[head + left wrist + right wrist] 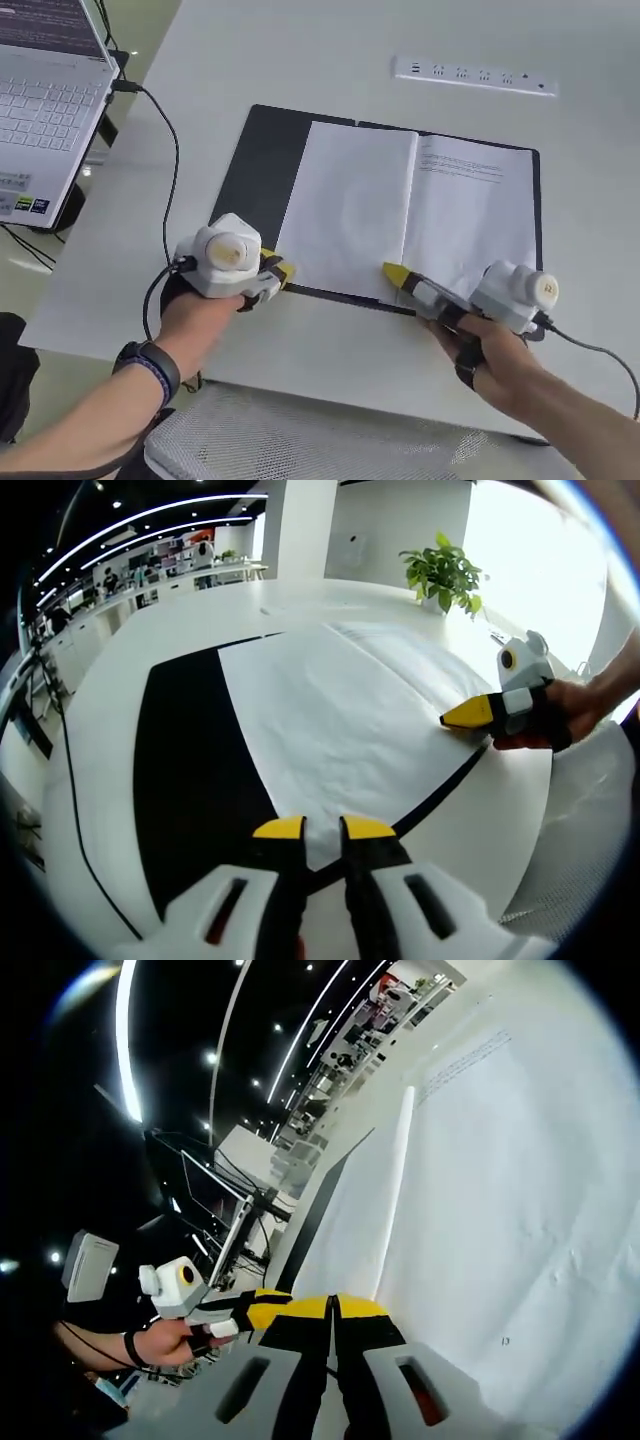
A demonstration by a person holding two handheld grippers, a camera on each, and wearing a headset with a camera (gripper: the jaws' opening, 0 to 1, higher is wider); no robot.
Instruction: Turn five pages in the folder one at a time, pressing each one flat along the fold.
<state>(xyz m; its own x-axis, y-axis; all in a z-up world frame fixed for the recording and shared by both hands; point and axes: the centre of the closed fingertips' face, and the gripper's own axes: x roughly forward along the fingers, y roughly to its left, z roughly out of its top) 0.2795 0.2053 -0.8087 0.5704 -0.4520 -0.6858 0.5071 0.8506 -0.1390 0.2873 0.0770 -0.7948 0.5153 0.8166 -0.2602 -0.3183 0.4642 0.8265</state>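
A black folder (255, 160) lies open on the white table, with a blank left page (350, 210) and a printed right page (470, 220). My left gripper (278, 268) sits at the left page's near left corner, its yellow tips a narrow gap apart (322, 828); that corner shows in the gap. My right gripper (395, 272) is shut, and its tip rests on the paper at the near end of the fold (410, 200). In the right gripper view the shut tips (330, 1306) point along the fold (395, 1190). The left gripper view shows the right gripper (468, 714) on the page.
An open laptop (45, 90) stands at the far left, with a black cable (172, 150) running along the table's left side. A white power strip (470, 75) lies behind the folder. The table's near edge and a mesh chair (300, 440) are just below the grippers.
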